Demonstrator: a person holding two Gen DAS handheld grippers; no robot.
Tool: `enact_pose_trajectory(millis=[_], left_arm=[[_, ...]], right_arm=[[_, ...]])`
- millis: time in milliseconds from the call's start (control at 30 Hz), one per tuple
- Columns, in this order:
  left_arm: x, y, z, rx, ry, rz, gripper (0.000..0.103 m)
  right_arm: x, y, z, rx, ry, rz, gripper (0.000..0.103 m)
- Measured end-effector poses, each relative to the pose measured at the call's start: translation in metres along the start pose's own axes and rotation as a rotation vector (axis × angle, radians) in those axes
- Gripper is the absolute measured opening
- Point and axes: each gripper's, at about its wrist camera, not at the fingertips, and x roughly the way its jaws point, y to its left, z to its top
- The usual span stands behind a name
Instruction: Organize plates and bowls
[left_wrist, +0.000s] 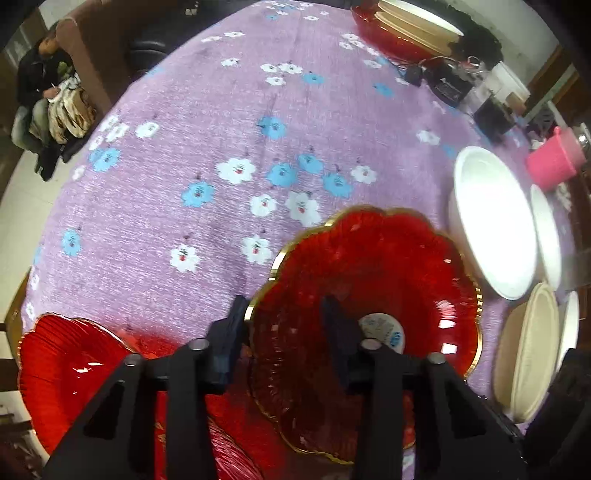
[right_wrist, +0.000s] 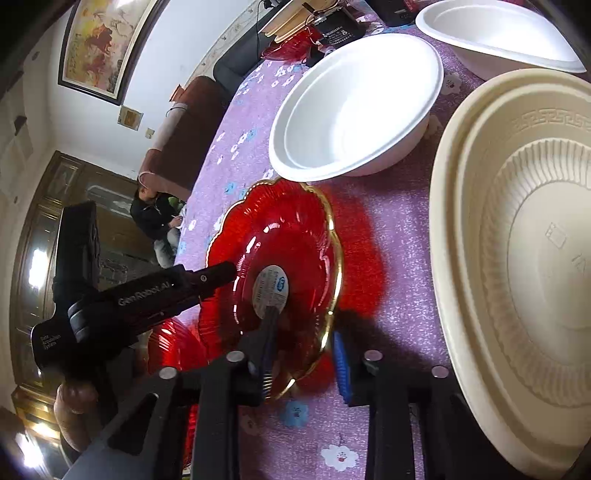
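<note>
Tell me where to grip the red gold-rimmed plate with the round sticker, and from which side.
Grip the red plate by its scalloped gold rim, not its ribbed centre near the sticker. The thin edge fits between two fingers, one above and one beneath. It looks tilted off the cloth, so come from the near raised edge, where the right gripper and left gripper already straddle it.

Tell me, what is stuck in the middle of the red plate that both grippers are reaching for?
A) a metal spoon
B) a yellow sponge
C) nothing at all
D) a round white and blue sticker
D: a round white and blue sticker sits at the centre of the red plate.
</note>
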Motion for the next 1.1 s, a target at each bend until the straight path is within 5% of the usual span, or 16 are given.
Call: enact_pose_trajectory(millis=[133,533,1100], left_arm=[[-0.002,0.001,-0.003,0.026,-0.011,0.025,0.02],[-0.033,0.006,-0.017,0.045,-0.094,-0.007,0.017],[-0.105,0.084,-0.086,-0.162,-0.302,-0.055,0.015]], right_arm=[[0.0,-0.003,0.001,-0.001,0.0,-0.035,0.01],[-0.02,0.007,-0.004,-0.019,-0.052,-0.057,0.009],[-0.045,0.079,-0.047,-0.213,-0.091,-0.009,0.009]])
